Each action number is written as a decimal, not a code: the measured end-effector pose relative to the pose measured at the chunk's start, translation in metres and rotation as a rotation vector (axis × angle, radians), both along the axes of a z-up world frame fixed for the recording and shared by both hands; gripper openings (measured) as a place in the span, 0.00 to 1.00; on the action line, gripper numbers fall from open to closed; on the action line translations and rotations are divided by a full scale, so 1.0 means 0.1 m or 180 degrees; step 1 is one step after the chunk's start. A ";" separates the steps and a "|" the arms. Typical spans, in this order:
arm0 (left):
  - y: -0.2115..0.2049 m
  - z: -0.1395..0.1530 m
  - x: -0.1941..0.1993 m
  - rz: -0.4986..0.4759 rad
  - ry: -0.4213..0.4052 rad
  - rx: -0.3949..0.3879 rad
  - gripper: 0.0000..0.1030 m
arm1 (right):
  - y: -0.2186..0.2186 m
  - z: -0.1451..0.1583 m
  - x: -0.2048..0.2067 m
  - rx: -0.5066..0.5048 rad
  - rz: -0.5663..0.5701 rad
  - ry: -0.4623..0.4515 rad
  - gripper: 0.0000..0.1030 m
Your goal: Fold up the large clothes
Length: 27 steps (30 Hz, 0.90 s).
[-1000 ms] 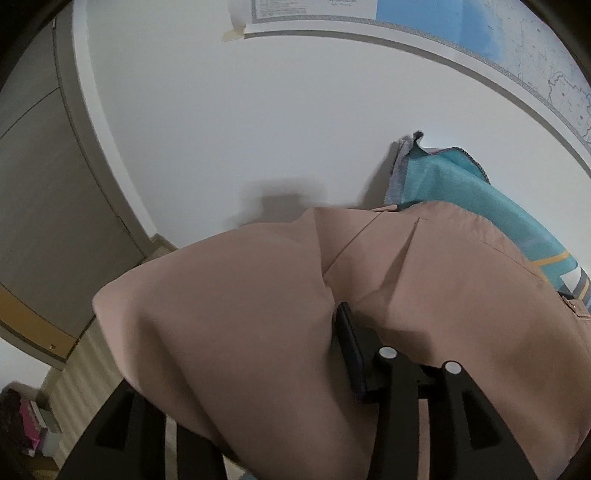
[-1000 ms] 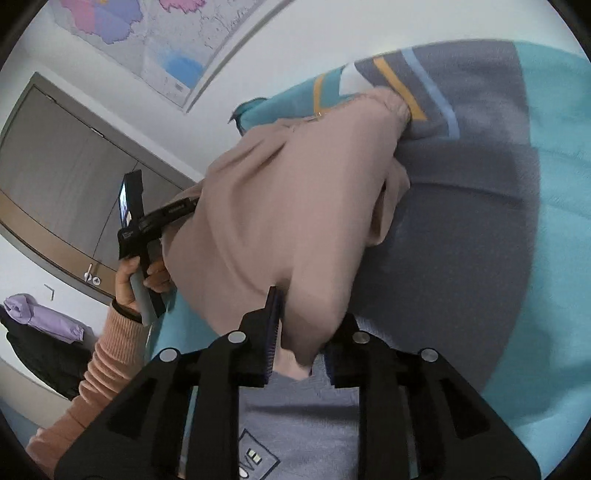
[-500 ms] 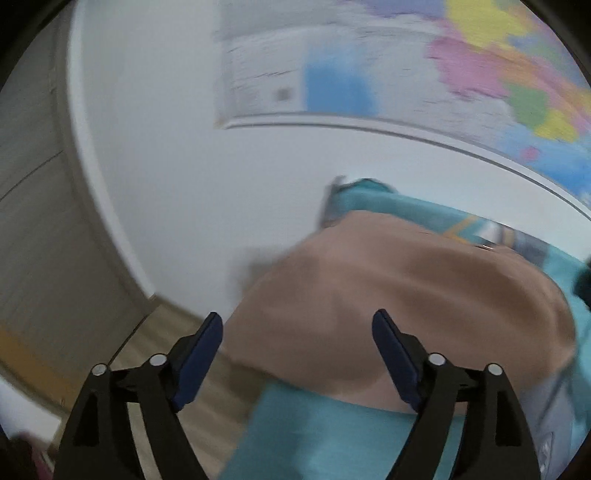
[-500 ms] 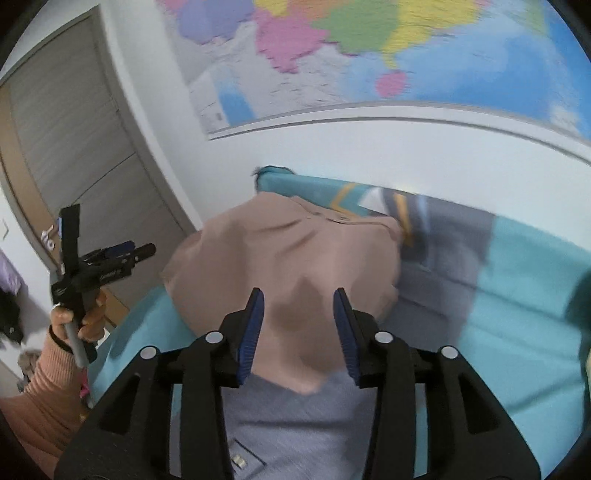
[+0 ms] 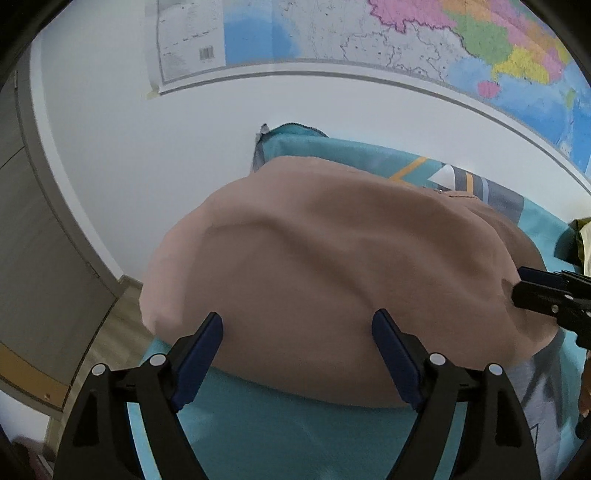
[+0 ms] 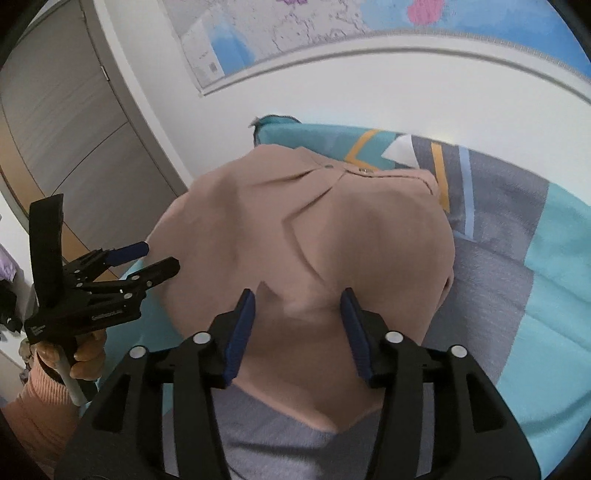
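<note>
Tan garment laid folded at far-left corner of teal-grey bedspread. Wall map, grey door seen behind. Left gripper, right gripper held agape, nothing gripped.

A wall map hangs above the teal-and-grey bedspread, beside a door.

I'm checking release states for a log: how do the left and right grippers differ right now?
The left gripper has its jaws spread wide; the right gripper has a narrower gap. The left gripper sits at the garment's near edge over the teal blanket; the right gripper sits over the pink garment, where it meets the blanket's grey part. Both are open, holding nothing, with blue pads and black frames.
</note>
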<state>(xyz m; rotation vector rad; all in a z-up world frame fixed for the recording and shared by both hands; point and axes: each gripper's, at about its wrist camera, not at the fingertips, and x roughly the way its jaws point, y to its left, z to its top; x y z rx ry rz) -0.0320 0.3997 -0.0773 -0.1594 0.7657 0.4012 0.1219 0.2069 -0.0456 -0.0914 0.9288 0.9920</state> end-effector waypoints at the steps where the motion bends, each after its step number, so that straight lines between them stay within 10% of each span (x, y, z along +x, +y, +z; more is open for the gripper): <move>1: -0.02 0.02 -0.03 0.0015 -0.0019 0.0004 0.79 | -0.03 0.02 -0.03 0.0017 0.0000 -0.0010 0.48; 13: -0.48 0.23 -0.38 0.0007 -0.0335 0.0428 0.93 | -0.23 0.13 -0.31 0.0157 -0.0019 -0.0217 0.63; 27: -0.72 0.29 -0.62 0.0111 -0.0468 0.0371 0.93 | -0.35 0.25 -0.73 0.0158 -0.0017 -0.0627 0.90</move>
